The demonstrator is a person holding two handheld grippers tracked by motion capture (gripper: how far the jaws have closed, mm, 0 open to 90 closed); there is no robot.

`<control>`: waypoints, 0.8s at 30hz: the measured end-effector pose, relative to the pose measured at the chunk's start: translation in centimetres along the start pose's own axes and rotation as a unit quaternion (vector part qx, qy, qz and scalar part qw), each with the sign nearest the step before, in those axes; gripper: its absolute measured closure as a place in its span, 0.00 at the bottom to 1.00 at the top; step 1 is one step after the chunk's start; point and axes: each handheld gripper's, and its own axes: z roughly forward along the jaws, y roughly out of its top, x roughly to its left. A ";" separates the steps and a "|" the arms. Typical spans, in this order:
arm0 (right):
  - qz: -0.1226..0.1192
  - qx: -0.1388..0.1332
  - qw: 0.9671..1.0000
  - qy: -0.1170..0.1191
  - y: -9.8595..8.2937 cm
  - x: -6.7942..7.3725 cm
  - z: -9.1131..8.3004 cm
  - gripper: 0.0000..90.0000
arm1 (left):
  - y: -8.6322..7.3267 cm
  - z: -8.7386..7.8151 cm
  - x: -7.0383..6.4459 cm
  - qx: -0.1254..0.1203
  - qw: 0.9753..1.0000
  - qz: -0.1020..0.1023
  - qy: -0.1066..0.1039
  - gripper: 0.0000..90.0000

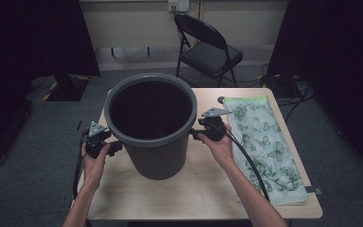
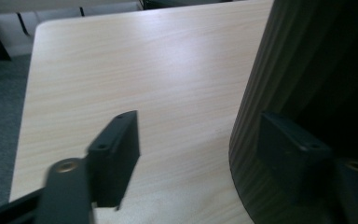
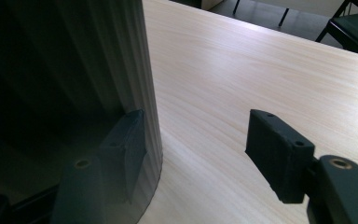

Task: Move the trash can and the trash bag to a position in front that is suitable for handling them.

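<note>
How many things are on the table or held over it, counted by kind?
Bin: 1
Bag: 1
Claws, left and right: 2
Total: 4

Bin in matt grey ribbed plastic, table in smooth pale wood laminate, bag in thin printed plastic, jaws in matt black plastic.

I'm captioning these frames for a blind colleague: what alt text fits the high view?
A large grey bucket stands on a light wooden table, with a person's left hand-held gripper and right hand-held gripper at its opposite sides, jaws open. A green butterfly-print bag lies flat to the right; a black folding chair stands beyond.
</note>
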 end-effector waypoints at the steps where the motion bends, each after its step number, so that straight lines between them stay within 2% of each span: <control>1: 0.000 0.000 1.000 0.004 0.0 0.0 -0.1 0.43 | 0.0 0.1 -0.1 0.000 1.000 -0.006 -0.003 0.43; 3: -0.003 0.002 1.000 0.009 -0.1 0.1 -0.4 0.47 | -0.1 0.3 -0.3 -0.001 1.000 -0.020 -0.021 0.50; 4: -0.006 0.004 1.000 0.012 -0.1 0.1 -0.6 0.49 | -0.1 0.4 -0.3 -0.002 0.999 -0.022 -0.033 0.55; 5: -0.007 0.005 1.000 0.015 -0.2 0.0 -0.7 0.48 | -0.1 0.4 -0.5 -0.003 0.999 -0.018 -0.035 0.58; 13: -0.004 0.008 1.000 0.017 -1.6 -1.1 -3.4 0.48 | -0.1 0.7 -2.7 0.006 0.997 -0.005 -0.074 0.53; 18: 0.005 0.007 1.000 0.013 -3.1 -2.2 -5.9 0.46 | -0.1 1.0 -4.9 0.015 0.994 0.001 -0.106 0.50; 22: 0.008 0.007 1.000 0.012 -4.1 -2.6 -7.8 0.45 | 0.0 0.8 -6.5 0.020 0.993 0.024 -0.110 0.49; 24: 0.004 0.007 1.000 0.012 -4.6 -2.7 -8.7 0.45 | -0.1 0.7 -7.0 0.022 0.992 0.026 -0.119 0.49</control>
